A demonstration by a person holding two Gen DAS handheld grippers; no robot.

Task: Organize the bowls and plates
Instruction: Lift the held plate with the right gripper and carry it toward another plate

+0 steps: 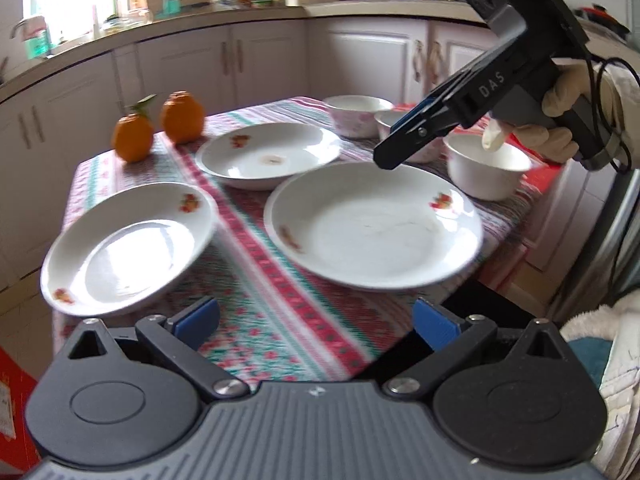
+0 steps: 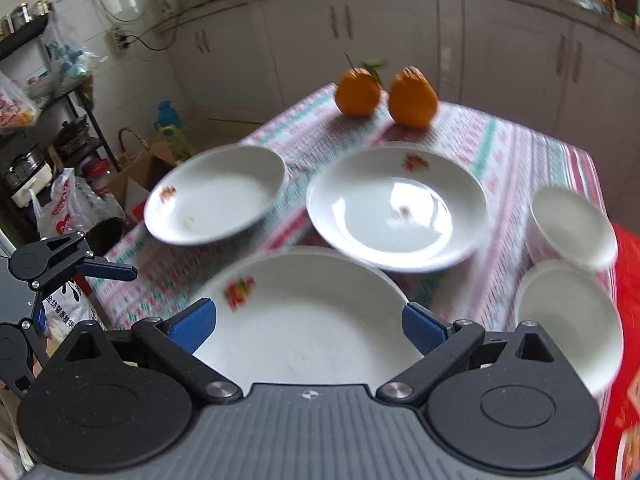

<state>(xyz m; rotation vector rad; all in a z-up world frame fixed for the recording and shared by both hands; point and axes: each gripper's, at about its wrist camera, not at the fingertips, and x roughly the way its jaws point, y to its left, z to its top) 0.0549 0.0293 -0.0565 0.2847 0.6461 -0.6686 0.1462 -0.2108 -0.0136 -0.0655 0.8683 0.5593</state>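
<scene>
Kitchen table under striped cloth [image 1: 256, 332]: three plates [image 1: 372, 224] lying apart, bowls [image 1: 486, 168] grouped at far edge, nothing stacked yet. Left gripper [image 1: 316, 320] and right gripper [image 2: 308, 322] hovering, jaws spread, holding nothing.

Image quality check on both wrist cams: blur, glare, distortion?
Left wrist: motion smear on the tablecloth, window glare on the near-left plate, fisheye bends the counter. Right wrist: heavier smear on the plates' rims and the bowls; glare on the middle plate.
</scene>
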